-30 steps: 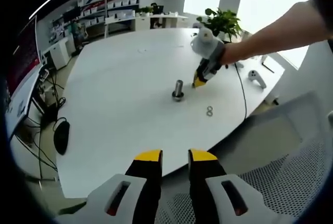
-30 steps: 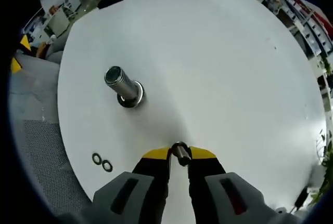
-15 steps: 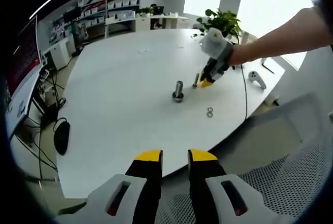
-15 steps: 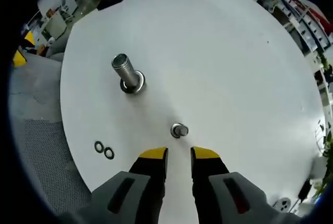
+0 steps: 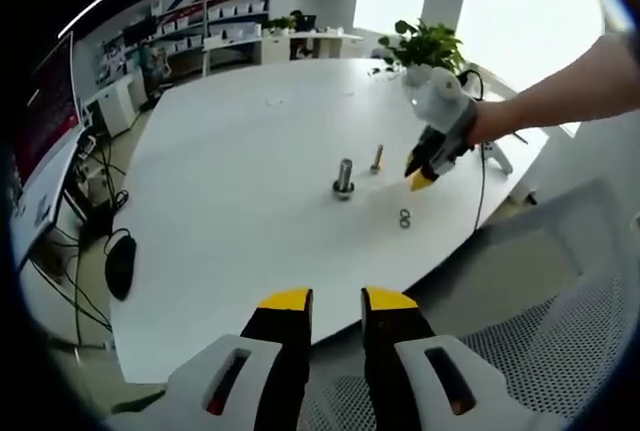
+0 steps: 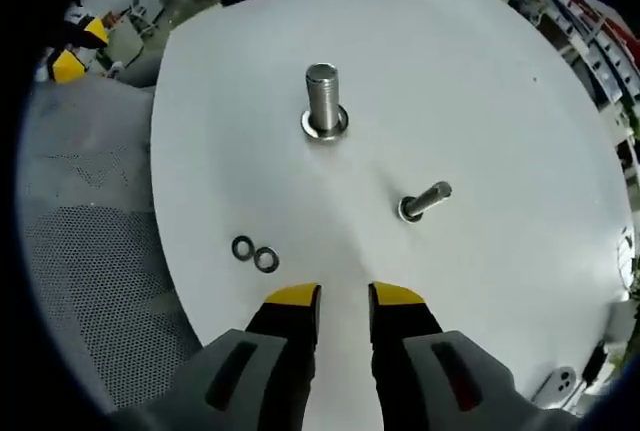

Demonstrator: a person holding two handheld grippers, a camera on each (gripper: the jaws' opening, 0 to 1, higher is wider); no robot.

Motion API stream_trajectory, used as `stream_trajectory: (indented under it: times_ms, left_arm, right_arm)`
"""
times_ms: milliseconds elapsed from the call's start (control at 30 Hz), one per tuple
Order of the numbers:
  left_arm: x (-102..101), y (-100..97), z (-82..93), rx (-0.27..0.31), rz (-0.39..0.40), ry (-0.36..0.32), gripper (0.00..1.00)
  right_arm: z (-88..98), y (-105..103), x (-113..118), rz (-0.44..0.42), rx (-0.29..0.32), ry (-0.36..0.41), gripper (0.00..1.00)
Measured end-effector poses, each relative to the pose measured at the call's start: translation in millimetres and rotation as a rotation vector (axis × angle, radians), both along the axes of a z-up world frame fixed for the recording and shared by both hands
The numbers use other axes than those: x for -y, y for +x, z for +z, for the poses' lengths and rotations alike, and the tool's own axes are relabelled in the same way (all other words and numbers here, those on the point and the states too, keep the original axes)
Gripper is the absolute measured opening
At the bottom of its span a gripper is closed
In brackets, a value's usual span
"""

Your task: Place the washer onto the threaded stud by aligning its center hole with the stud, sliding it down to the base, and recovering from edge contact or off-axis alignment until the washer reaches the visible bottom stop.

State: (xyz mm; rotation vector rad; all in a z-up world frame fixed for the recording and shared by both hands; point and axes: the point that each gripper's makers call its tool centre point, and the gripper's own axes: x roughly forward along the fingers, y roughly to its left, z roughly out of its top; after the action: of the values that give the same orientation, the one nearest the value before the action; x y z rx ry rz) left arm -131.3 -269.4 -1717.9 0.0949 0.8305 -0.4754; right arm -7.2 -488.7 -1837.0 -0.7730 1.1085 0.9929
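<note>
Table: big white oval table (image 5: pixel 230 151).
Plant: leafy green potted plant (image 5: pixel 425 48) at its far edge.
Chair: grey mesh chair (image 6: pixel 90 271) alongside.
Floor: black computer mouse (image 5: pixel 119 263).

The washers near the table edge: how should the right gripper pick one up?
Take the washer nearer the right gripper, pinching across its outer rim from straight above. Both lie flat on the table, touching, so likely close along the line that avoids its neighbour.

An open-plan office or lab — a large white round-edged table (image 5: pixel 220 151), white shelving stacked with boxes (image 5: pixel 215 16), a green potted plant (image 5: pixel 425 46), grey mesh chair (image 5: pixel 560 351) — bright windows behind.
</note>
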Motion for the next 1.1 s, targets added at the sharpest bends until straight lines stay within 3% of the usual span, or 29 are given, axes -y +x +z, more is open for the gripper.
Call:
stream_trajectory:
  times_ms: [100,167,267,733,867,1100]
  left_arm:
    - [-0.2,0.3,1.0,0.004,0.002,-0.002,0.17]
    - [0.2,0.0,0.7,0.004,-0.002,0.001,0.17]
    - [0.5,-0.3,1.0,0.005,-0.005,0.002,0.17]
    - [0.1,0.6,1.8,0.012,-0.002,0.002,0.18]
    - [0.0,1.1,2.5,0.015,-0.001,0.0,0.17]
    - [0.3,1.2,1.9,0.013,-0.003,-0.001,0.17]
  right_arm:
    - [-0.1,-15.0,-13.9,0.087,-0.023,0.032,0.22]
    - [-0.5,-23.2,-20.0,0.182,-0.015,0.022,0.22]
    - [-3.8,-32.2,-22.5,0.258,-0.011,-0.008,0.22]
    - [-15.0,-35.3,-30.0,0.26,-0.036,-0.024,0.22]
    - [-16.1,-39.4,-34.3,0.345,-0.014,-0.051,0.2]
    - [-15.9,-30.3,-28.3,0.307,-0.023,-0.035,0.2]
